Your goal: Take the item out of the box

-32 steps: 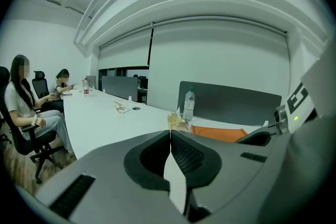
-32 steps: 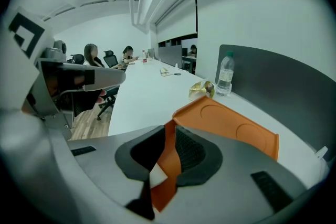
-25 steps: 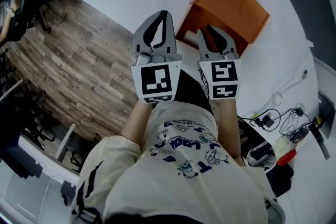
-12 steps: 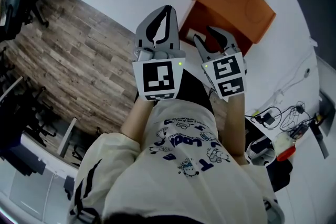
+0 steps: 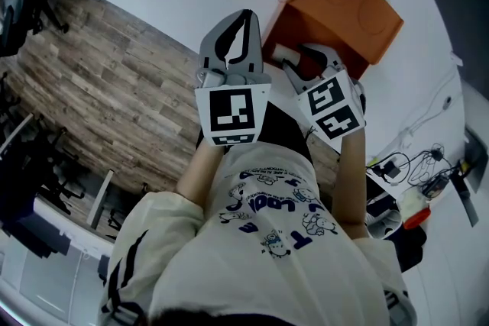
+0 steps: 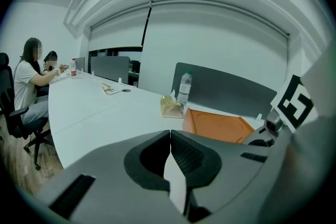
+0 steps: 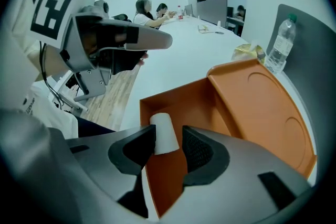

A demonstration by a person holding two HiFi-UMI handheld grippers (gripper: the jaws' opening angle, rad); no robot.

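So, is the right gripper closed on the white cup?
No, the right gripper has just opened its jaws, which stand apart either side of the white cup in the orange box, not clamping it.

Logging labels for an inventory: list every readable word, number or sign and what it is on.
No text reads clearly.
Shirt: blue print, upside down, too garbled to read.
Left cube, right cube: square codes, no words.
Bottle: label too small.

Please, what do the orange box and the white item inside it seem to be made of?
Orange box: probably plastic or coated board; smooth, matte, even colour, moulded circle in the lid.
White cup-shaped item: likely paper or thin plastic; plain matte white, tapered wall.
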